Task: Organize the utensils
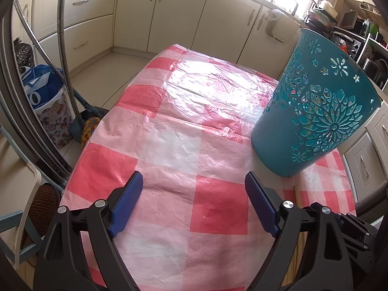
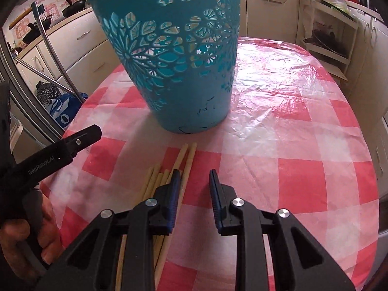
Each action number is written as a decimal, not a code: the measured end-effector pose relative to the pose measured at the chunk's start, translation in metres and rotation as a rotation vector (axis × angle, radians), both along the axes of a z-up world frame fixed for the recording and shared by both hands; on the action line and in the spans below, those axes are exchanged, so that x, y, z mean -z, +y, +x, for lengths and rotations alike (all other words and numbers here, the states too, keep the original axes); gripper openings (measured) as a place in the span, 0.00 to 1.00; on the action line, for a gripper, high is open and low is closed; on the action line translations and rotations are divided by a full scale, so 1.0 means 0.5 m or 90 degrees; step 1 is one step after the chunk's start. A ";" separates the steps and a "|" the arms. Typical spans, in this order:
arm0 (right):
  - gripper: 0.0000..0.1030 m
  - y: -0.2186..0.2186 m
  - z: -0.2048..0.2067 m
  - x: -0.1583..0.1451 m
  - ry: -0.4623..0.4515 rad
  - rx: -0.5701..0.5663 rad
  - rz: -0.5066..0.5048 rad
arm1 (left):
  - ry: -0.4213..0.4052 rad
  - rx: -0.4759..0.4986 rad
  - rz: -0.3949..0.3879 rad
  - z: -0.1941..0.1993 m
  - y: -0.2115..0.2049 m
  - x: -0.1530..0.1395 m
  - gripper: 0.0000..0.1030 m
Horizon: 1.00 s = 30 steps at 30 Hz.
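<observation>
1. chopsticks (image 2: 167, 174): a loose bundle of pale sticks lying flat on the checked tablecloth (image 2: 278, 150), just in front of the teal cut-out holder (image 2: 179, 72), not touching it.
2. long axis runs from the near table edge toward the holder; far tips point at its base, fanned a little, two reaching further than the rest.
3. right gripper (image 2: 195, 177): jaws narrowly parted, nothing between them. left blade sits over the bundle's right side; the gap itself frames bare cloth.
4. left gripper (image 1: 194, 181): jaws spread wide, empty, over bare cloth left of the holder.
5. step in hand, as i judge it: picking up sticks. better to shift the right gripper left so a stick lies inside the gap, close across the shaft, then tip it upright over the holder.
6. risk: round sticks may roll or scatter.
</observation>
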State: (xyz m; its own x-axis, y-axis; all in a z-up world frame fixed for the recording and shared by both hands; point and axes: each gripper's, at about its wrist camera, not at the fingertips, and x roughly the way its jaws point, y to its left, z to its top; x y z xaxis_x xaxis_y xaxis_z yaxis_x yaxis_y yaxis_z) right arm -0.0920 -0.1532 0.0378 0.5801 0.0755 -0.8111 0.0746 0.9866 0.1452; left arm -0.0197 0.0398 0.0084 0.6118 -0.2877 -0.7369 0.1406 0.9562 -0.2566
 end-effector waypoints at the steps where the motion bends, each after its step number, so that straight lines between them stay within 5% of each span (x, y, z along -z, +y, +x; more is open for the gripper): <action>1: 0.24 0.004 0.001 0.000 0.001 -0.002 -0.011 | 0.000 0.000 0.000 0.000 0.000 0.000 0.80; 5: 0.10 0.005 0.003 0.005 0.016 -0.012 -0.041 | 0.000 0.001 0.001 0.001 -0.001 0.000 0.80; 10: 0.09 -0.031 -0.016 0.003 0.028 -0.012 -0.025 | -0.001 0.002 0.002 0.000 -0.003 -0.001 0.80; 14: 0.09 -0.052 -0.027 0.006 0.019 -0.004 0.010 | -0.012 0.063 0.005 -0.048 -0.041 -0.023 0.80; 19: 0.09 -0.063 -0.029 0.006 0.014 -0.004 0.036 | -0.050 0.181 0.099 -0.135 -0.161 -0.034 0.79; 30: 0.07 -0.102 -0.037 0.011 0.019 0.000 0.111 | -0.058 0.174 0.161 -0.121 -0.221 -0.048 0.70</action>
